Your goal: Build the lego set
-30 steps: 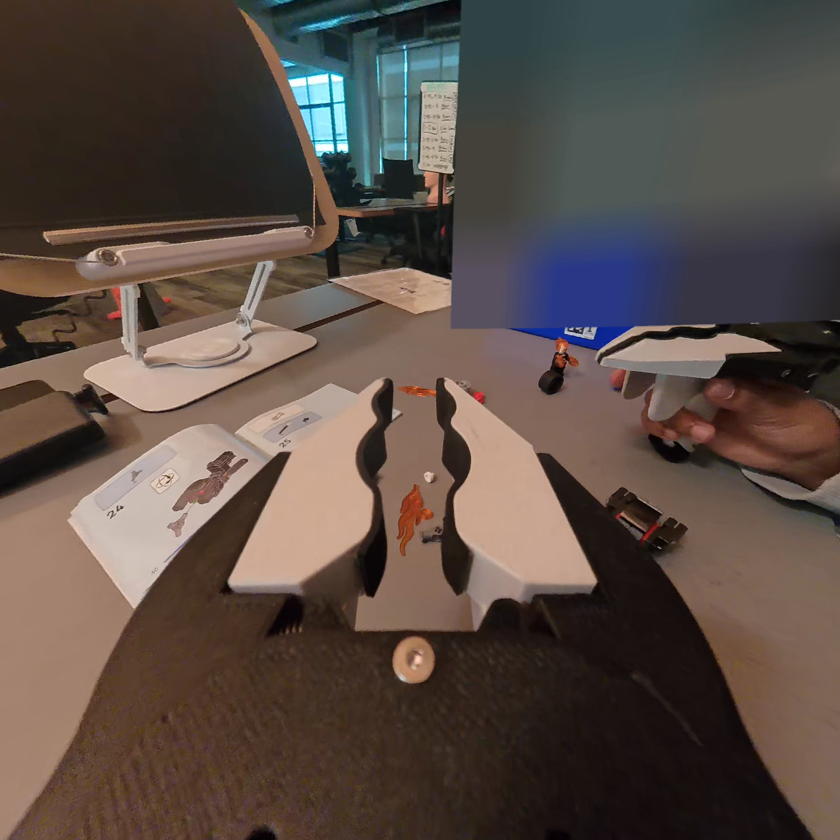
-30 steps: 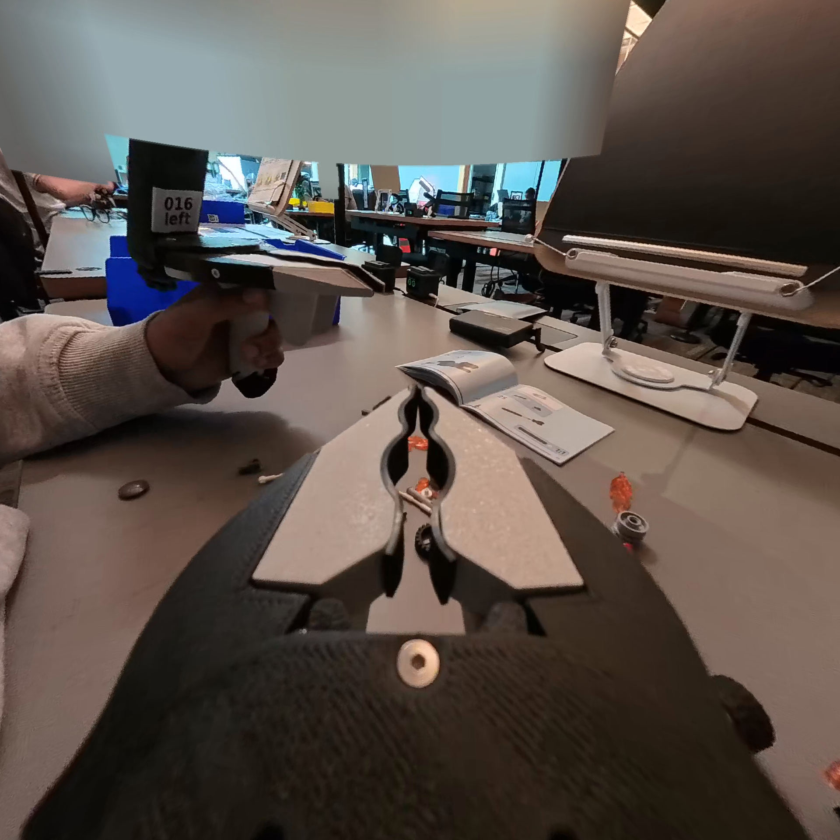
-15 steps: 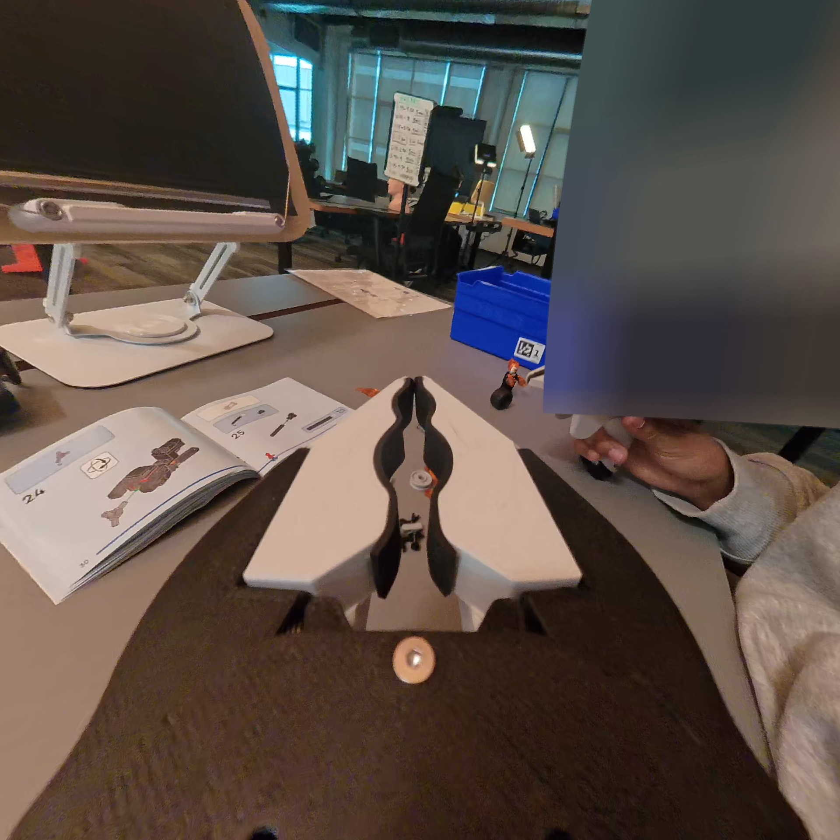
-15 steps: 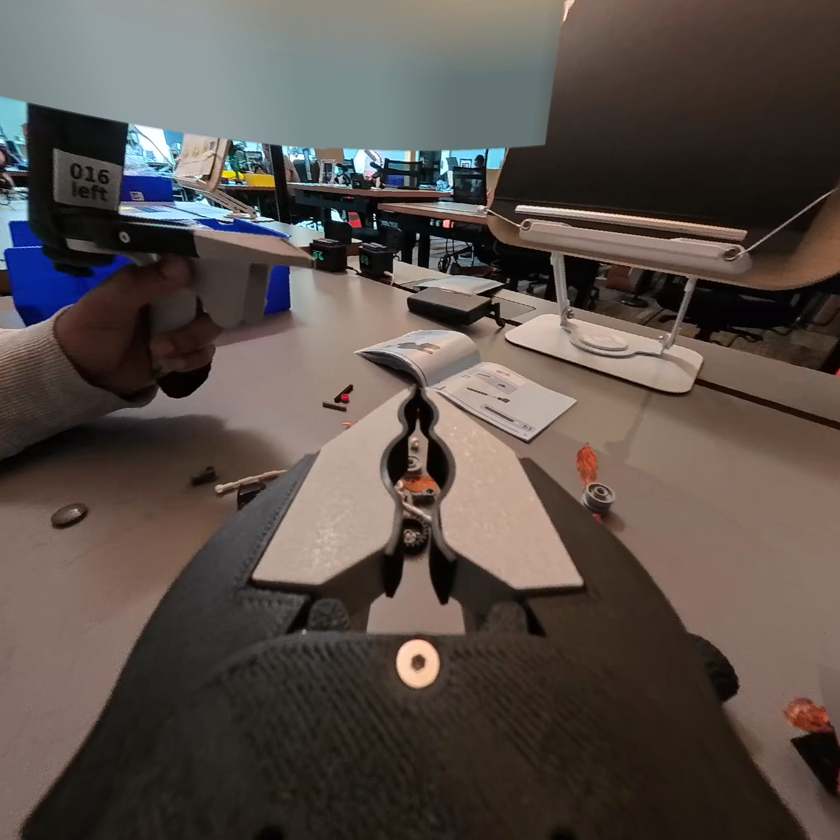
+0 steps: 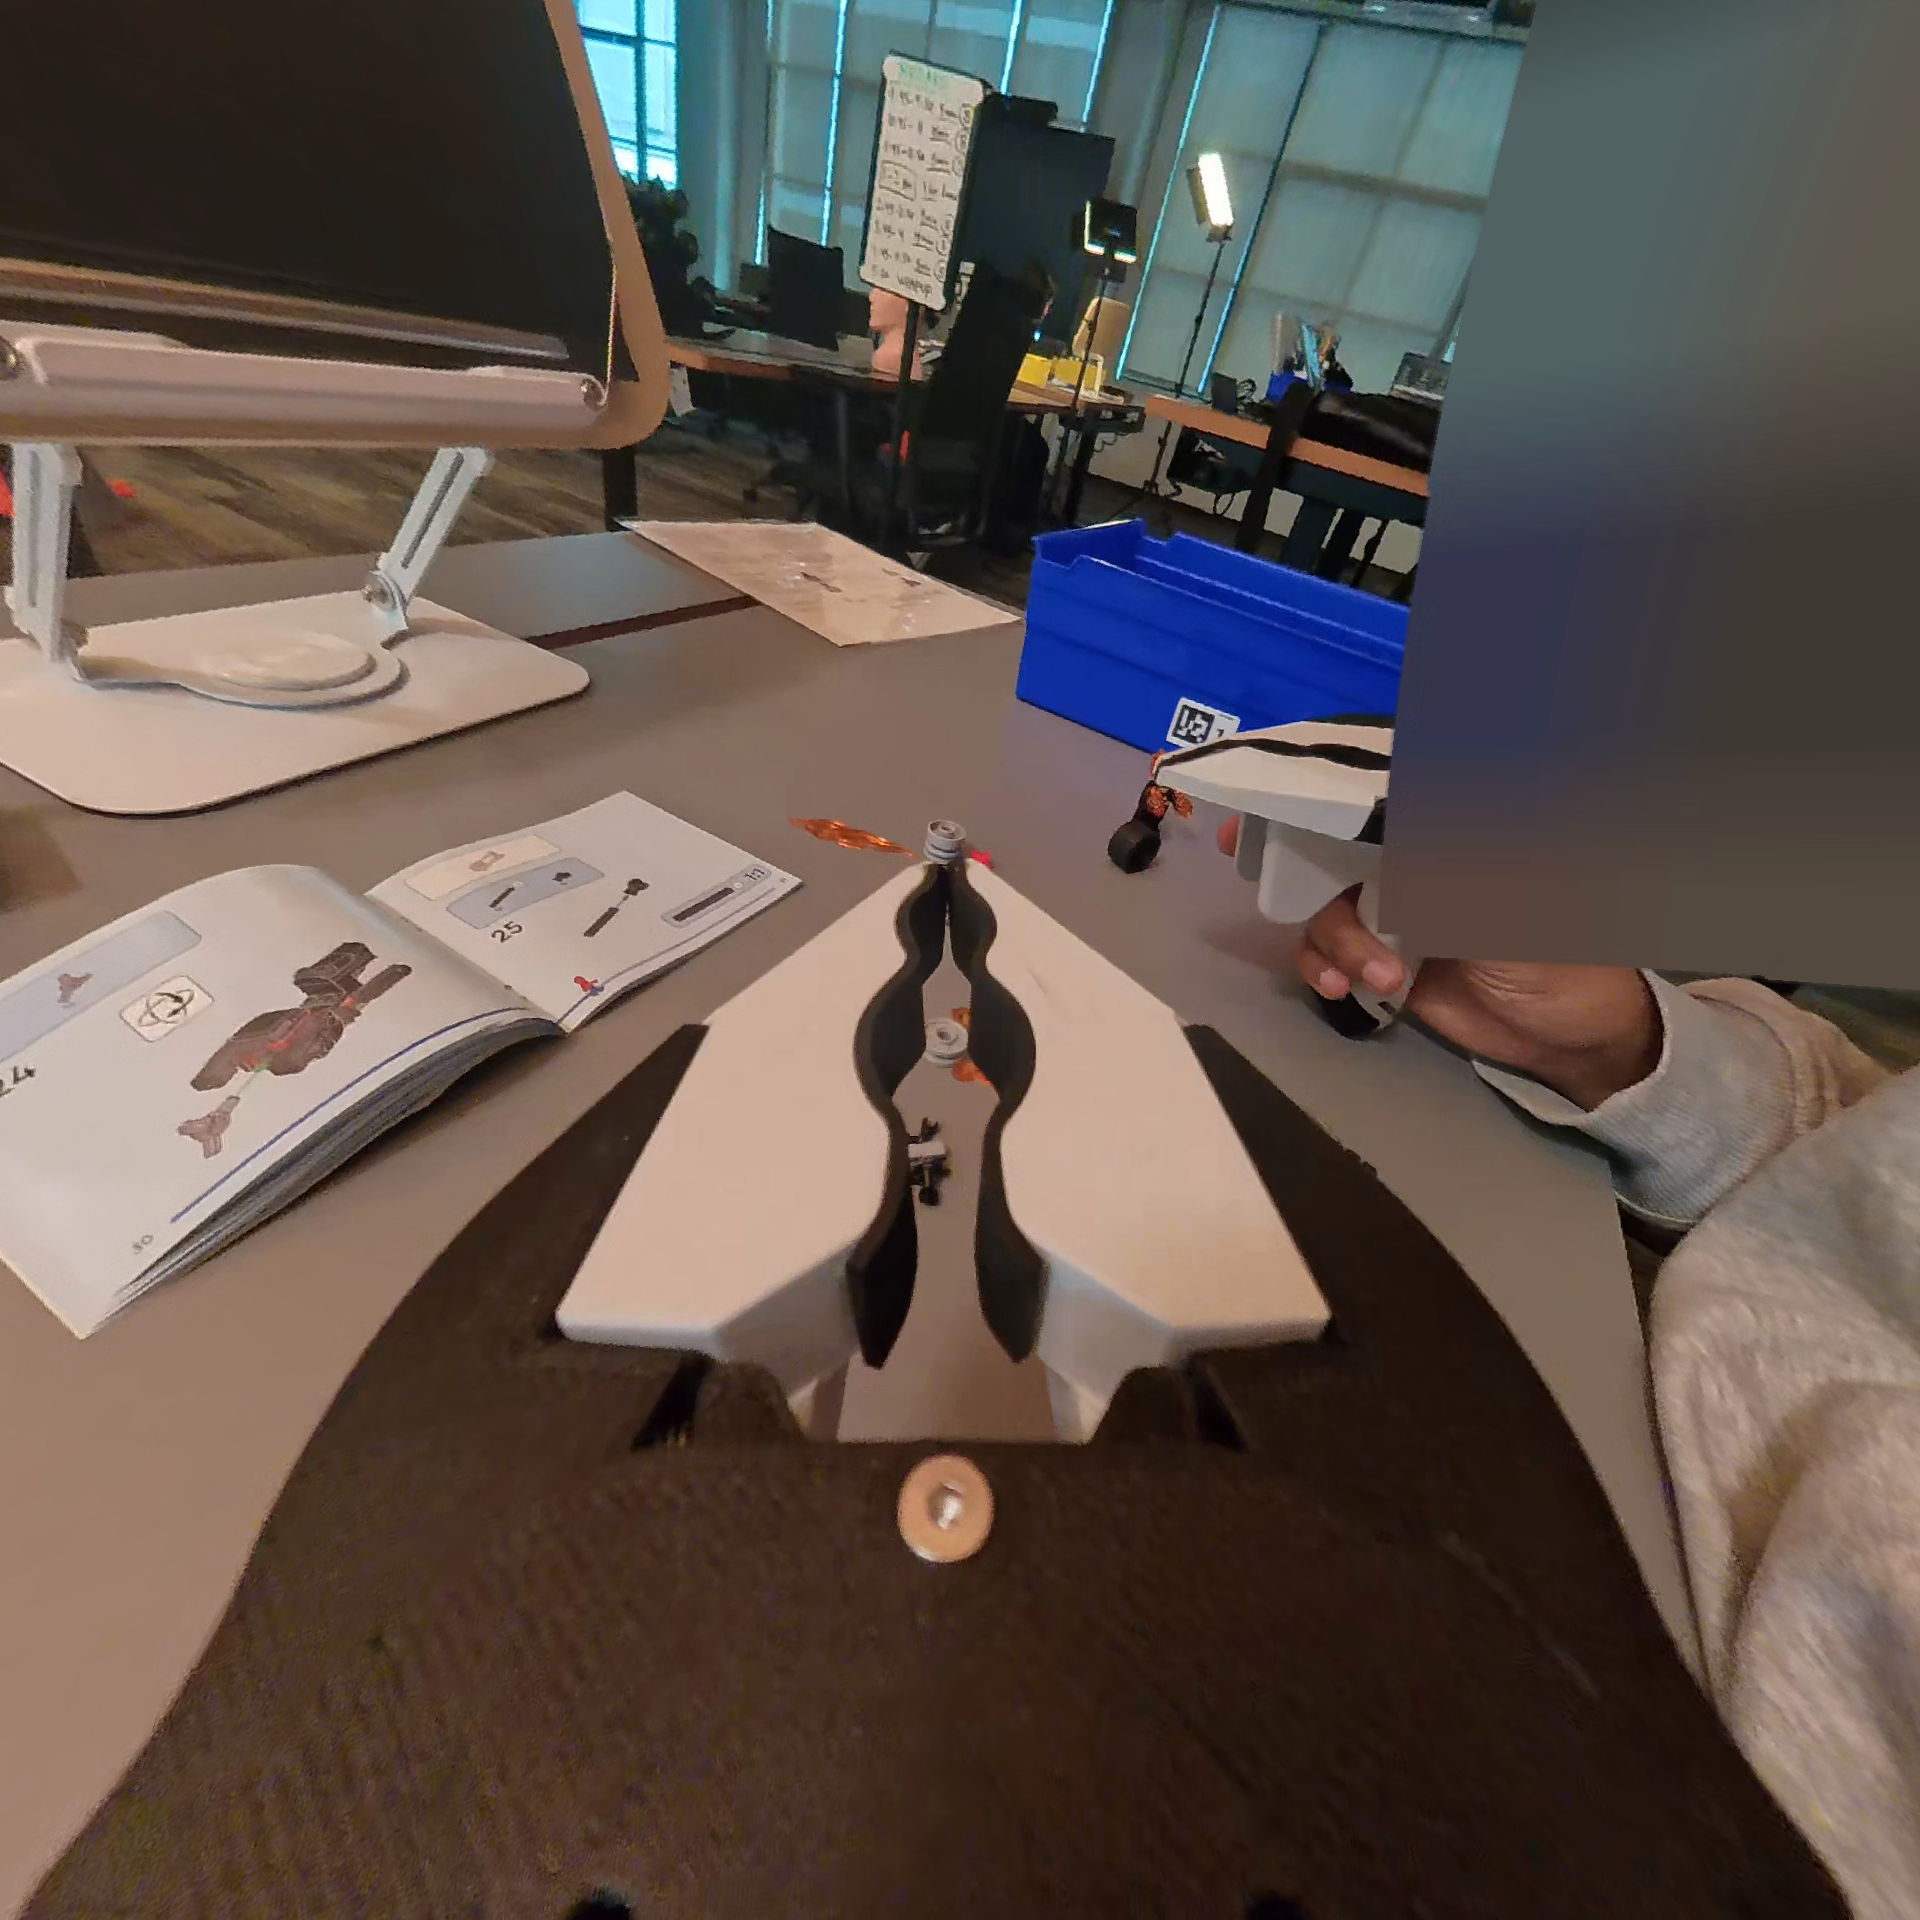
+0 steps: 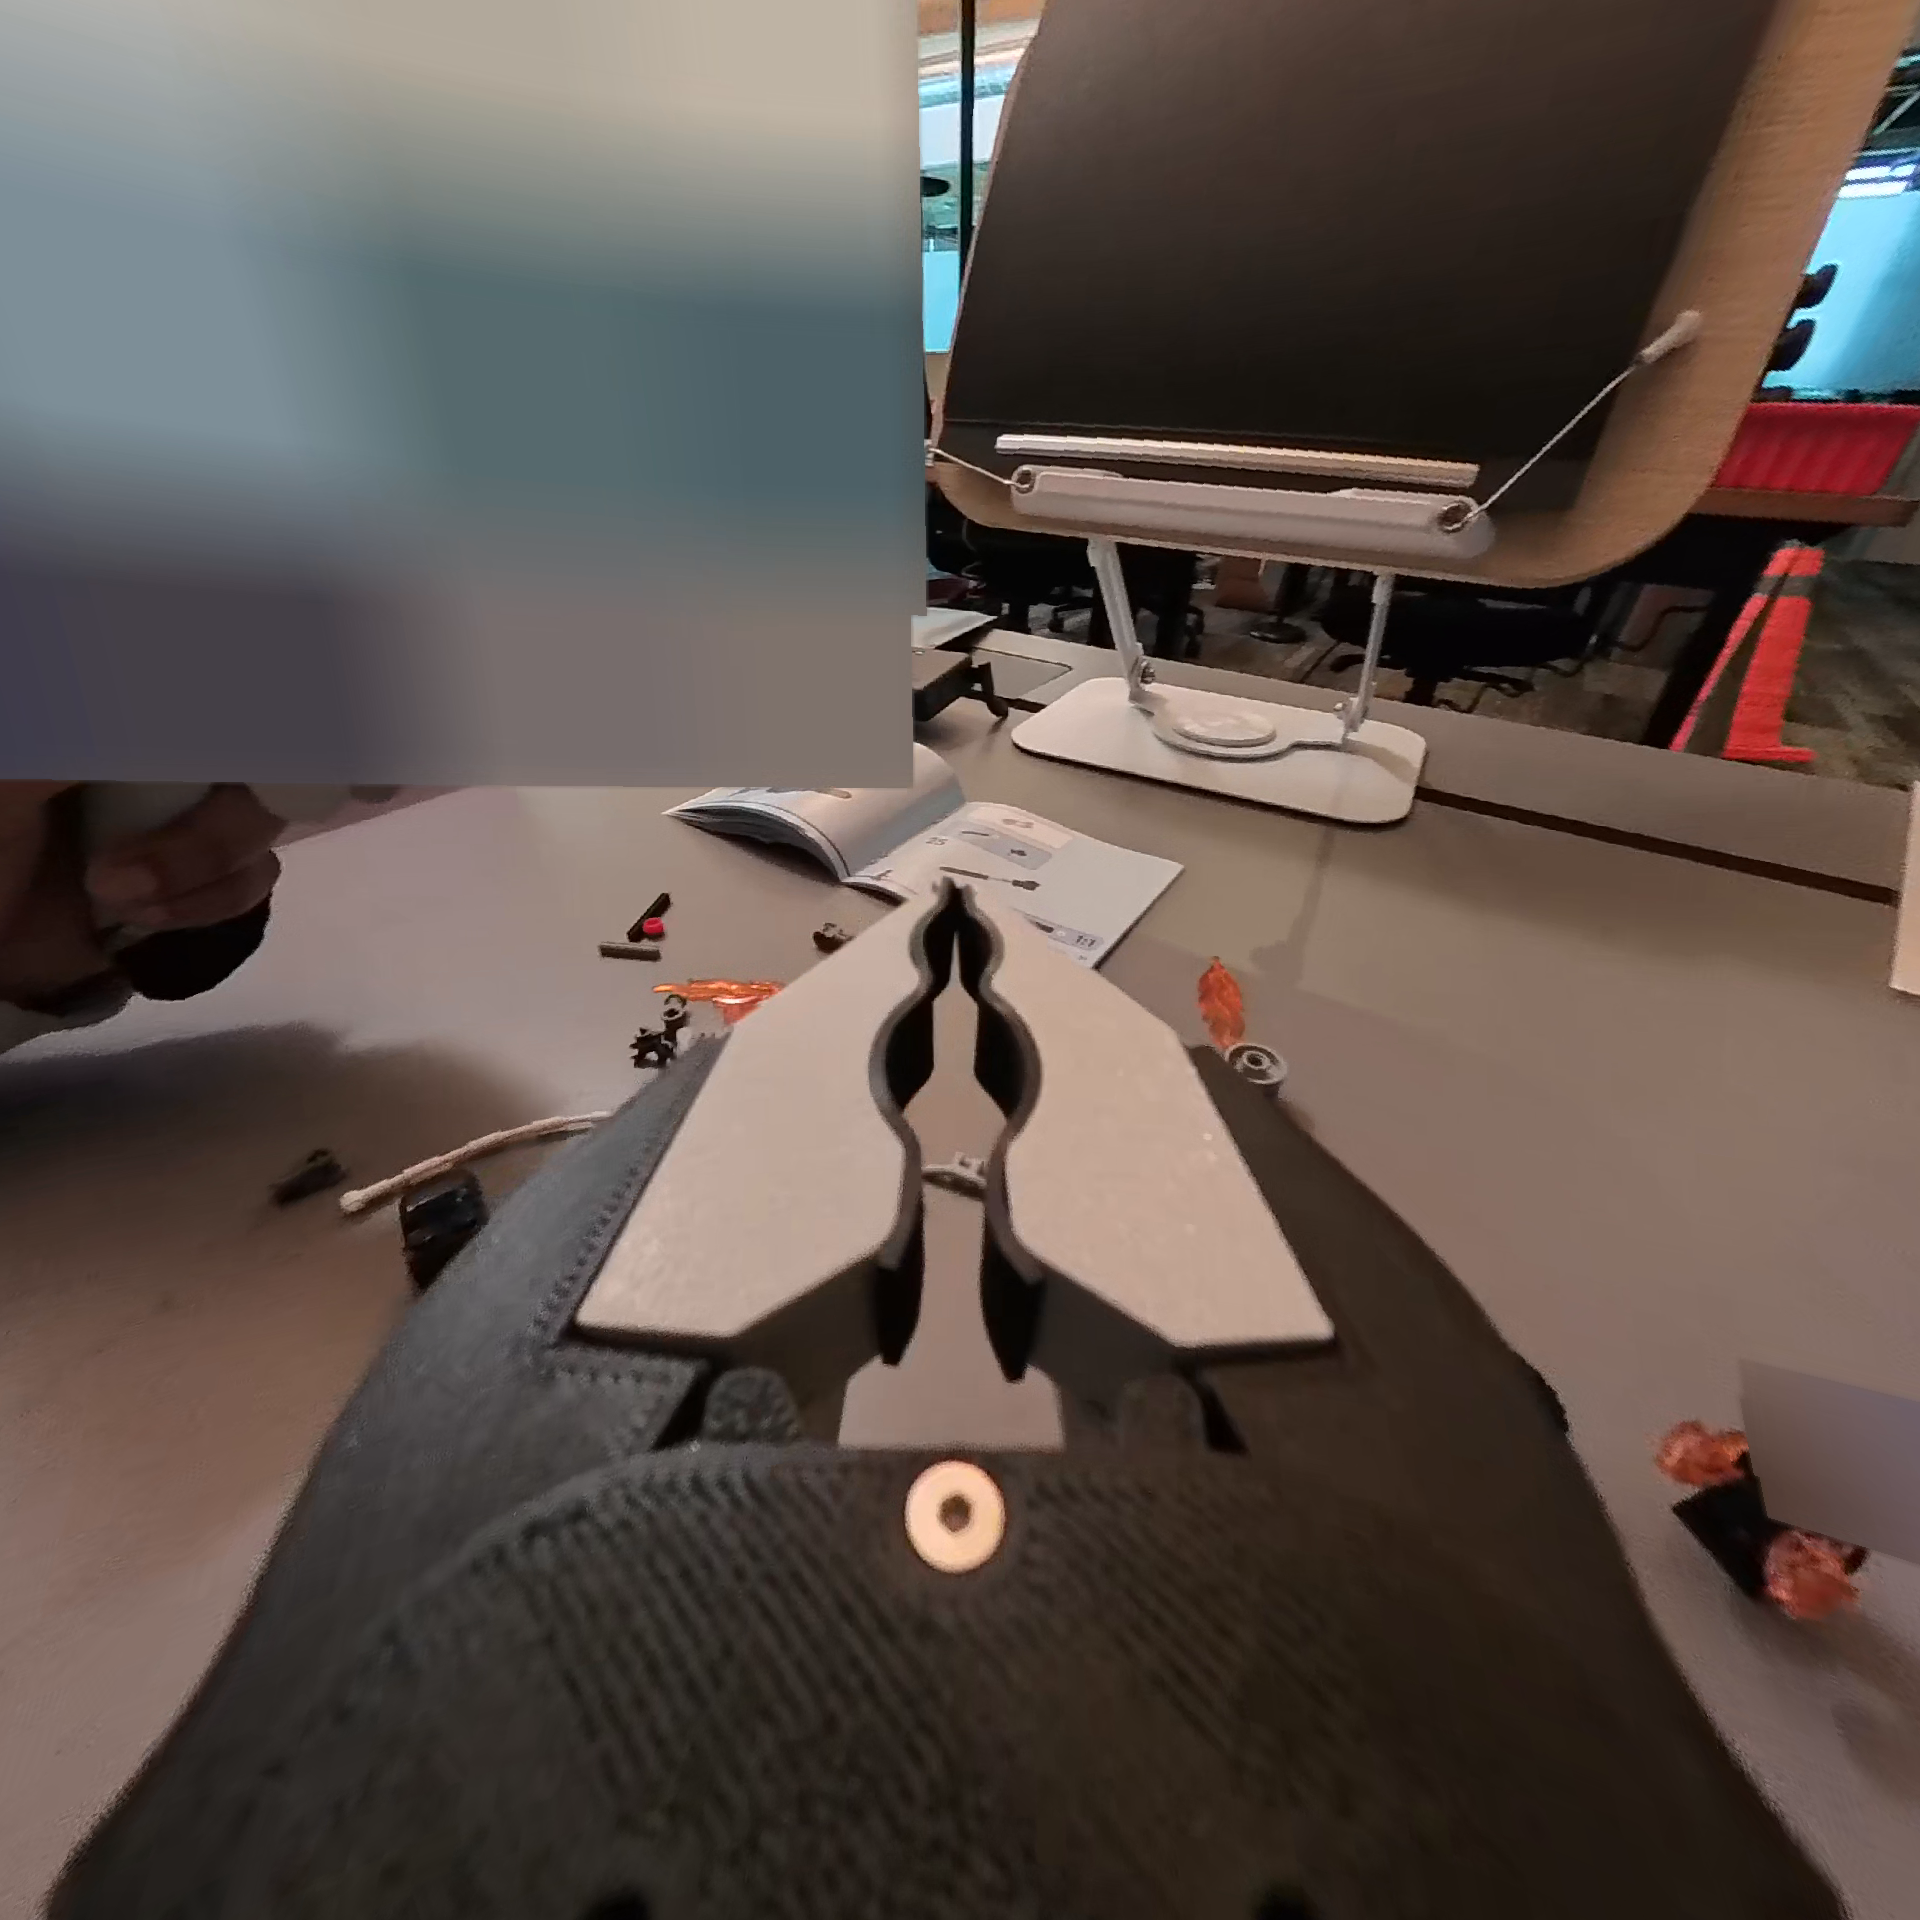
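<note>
Left gripper [image 5: 943, 883], tips closed w/ nothing visibly between them, points across a grey table [image 5: 727, 727]; a small grey round piece [image 5: 944, 840] sits just past the tips, touching or not can't be told. Under the fingers lie a second grey round piece [image 5: 943, 1039] w/ an orange bit and a tiny black-and-white part [image 5: 928, 1162]. An orange flame piece [image 5: 847, 834] lies just left of the tips; an open instruction booklet [image 5: 312, 1018] further left, a white stand [image 5: 260, 686] behind it, a blue bin [image 5: 1195, 644] at rear right. Right gripper [image 6: 954, 906], also closed and empty at the tips, hangs over scattered lego: black gear [image 6: 655, 1044], flame pieces [image 6: 717, 992], cream string [image 6: 468, 1158], grey wheel hub [image 6: 1257, 1062]. A hand [image 5: 1475, 997] grips its handle, seen in the left wrist view.
</note>
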